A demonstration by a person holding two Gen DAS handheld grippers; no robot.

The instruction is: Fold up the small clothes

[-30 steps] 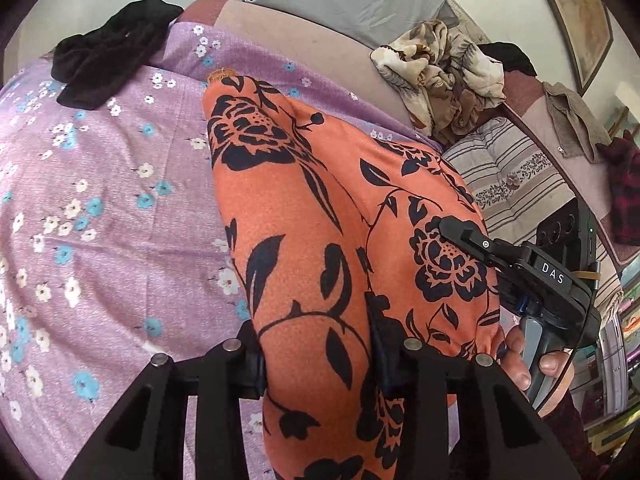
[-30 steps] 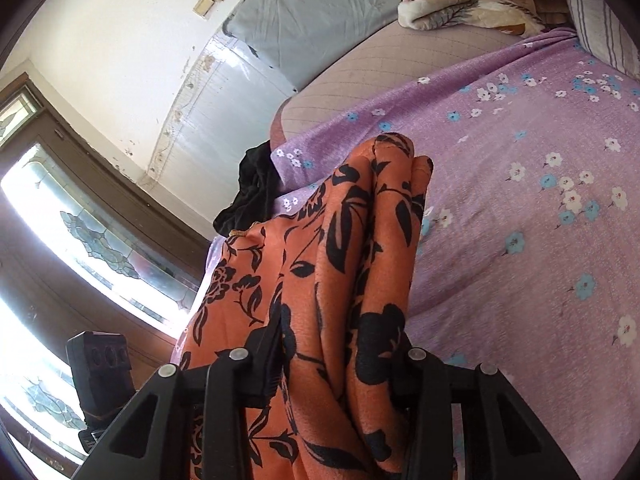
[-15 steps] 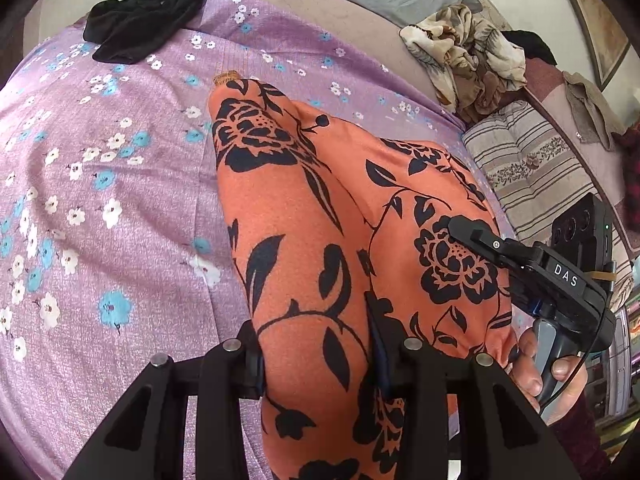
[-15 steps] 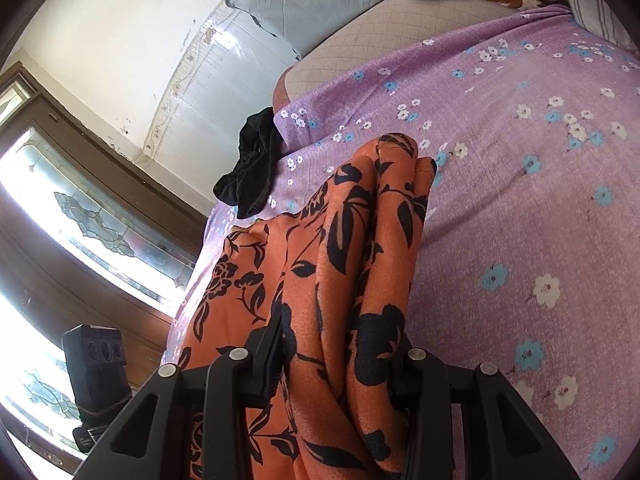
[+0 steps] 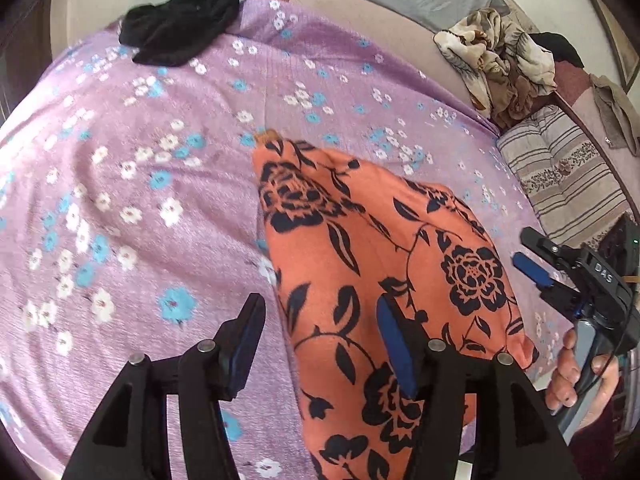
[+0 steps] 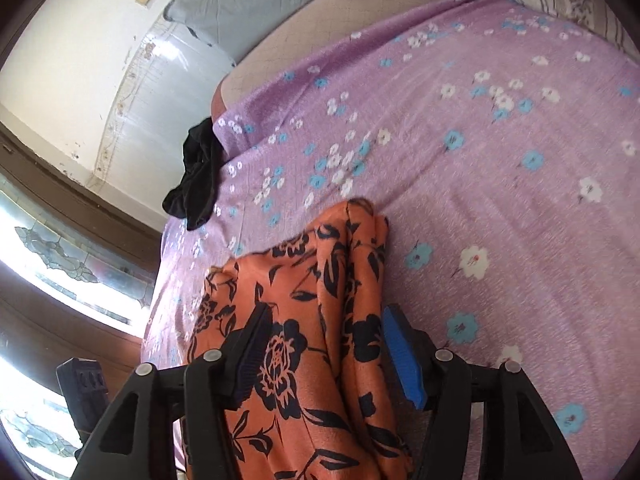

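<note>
1. An orange garment printed with black flowers and leaves (image 5: 372, 264) is seen lying on a purple bedsheet dotted with white and blue flowers (image 5: 132, 208), spread from the middle of the bed toward the near edge.
2. The left gripper (image 5: 320, 344) is held with its fingers wide apart; the blue pad of one finger (image 5: 394, 348) is seen over the orange cloth, while the other finger is over the bare sheet, and nothing is clamped between them.
3. The right gripper (image 6: 320, 356) is likewise held wide, both fingers straddling a bunched fold of the orange garment (image 6: 304, 340) without closing on it.
4. In the left wrist view, the right gripper (image 5: 536, 260) is seen just beside the garment's right edge, gripped by a hand (image 5: 580, 376).
5. A crumpled black garment (image 5: 184, 20) is seen at the far corner of the sheet, well apart from the orange one.
6. A heap of beige and brown patterned cloth (image 5: 500, 64) is seen by a striped pillow (image 5: 568, 176) on the far right.
7. A grey pillow (image 6: 248, 4) is seen against the wall.
</note>
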